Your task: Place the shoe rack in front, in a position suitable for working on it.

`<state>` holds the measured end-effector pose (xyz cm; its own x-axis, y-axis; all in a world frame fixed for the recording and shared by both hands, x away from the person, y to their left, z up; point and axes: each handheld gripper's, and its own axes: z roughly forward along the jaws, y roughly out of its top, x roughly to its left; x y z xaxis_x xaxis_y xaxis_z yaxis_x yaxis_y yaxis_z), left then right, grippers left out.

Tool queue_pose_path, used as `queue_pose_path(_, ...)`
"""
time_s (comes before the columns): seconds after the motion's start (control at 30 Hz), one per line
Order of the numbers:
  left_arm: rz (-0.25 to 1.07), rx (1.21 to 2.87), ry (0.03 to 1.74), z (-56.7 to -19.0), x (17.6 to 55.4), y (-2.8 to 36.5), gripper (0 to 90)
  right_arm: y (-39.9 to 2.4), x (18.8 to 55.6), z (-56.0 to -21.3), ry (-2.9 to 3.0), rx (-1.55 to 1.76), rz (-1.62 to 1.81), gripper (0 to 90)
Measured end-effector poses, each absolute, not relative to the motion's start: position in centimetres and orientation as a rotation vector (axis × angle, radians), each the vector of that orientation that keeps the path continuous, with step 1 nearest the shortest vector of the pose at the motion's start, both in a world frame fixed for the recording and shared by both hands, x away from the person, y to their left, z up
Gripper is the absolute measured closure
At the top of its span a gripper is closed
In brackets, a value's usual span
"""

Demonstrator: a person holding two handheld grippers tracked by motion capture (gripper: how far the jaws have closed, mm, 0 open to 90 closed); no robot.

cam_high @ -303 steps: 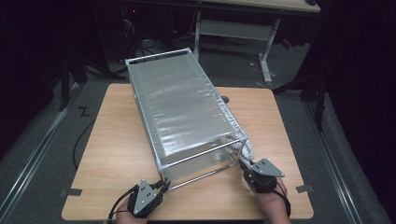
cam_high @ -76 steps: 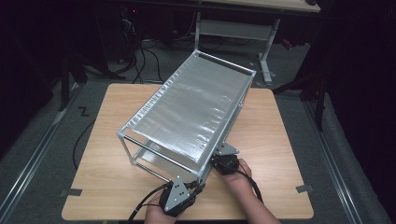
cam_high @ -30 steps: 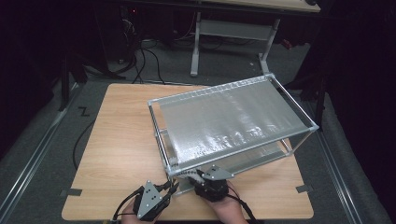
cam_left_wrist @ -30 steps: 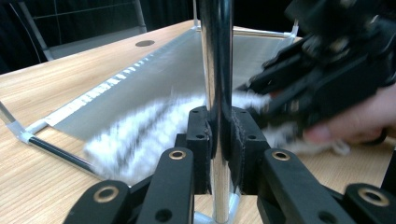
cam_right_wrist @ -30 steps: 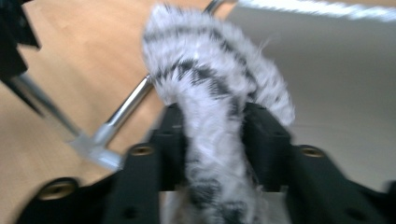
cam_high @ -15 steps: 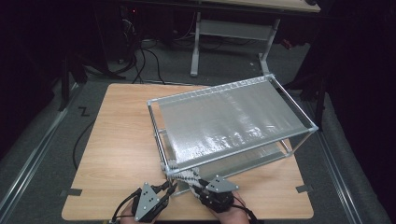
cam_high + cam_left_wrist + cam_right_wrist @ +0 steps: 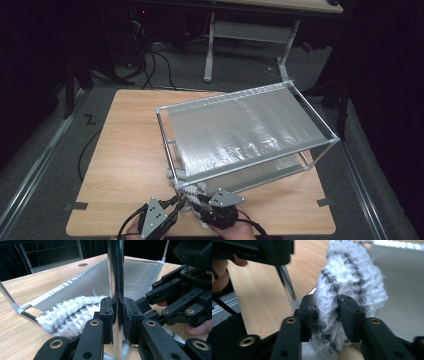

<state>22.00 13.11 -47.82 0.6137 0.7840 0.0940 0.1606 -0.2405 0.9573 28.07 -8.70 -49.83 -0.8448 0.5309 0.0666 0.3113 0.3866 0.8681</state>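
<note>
While the left gripper (image 7: 117, 320) stays clenched on the rack's upright pole (image 7: 115, 277), the right gripper (image 7: 327, 312) grasps the knitted cloth (image 7: 352, 282). That cloth sits just beside the pole, its length running away from the right jaws, which have just been opening slightly.

Wooden table (image 7: 125, 165), pale and rectangular, standing on grey floor (image 7: 45, 165). Carrying a metal rack (image 7: 250, 137) with silver fabric shelves, sitting turned at an angle across the right half, far corner overhanging the right edge. Rack's near corner post (image 7: 115, 277) resting on the tabletop close to the near edge. Black-and-white knitted cloth (image 7: 70, 315) lying on the wood just beside that post, partly on the lower shelf. Small round hole (image 7: 83, 264) showing in the tabletop in the left gripper view. Left half of the surface lying bare. Tape marks (image 7: 75, 206) sitting at the near corners.
</note>
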Motion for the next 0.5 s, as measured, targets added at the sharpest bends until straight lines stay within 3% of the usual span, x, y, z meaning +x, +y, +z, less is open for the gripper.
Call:
queue_pose_path(0.1, 0.715, 1.745, 0.777, -47.8, 21.9, 13.2, 78.8, -8.7, 27.9, -49.1, 2.320, 0.719, 1.488, 61.7)
queue_pose_path(0.23, 0.717, 1.743, 0.778, -47.9, 21.9, 13.2, 78.7, -8.5, 28.3, -49.1, 2.271, 0.718, 1.460, 71.4)
queue_pose_path(0.5, 0.718, 1.747, 0.776, -47.9, 21.9, 13.2, 78.6, -8.9, 30.3, -50.5, 2.298, 0.832, 1.188, 73.1)
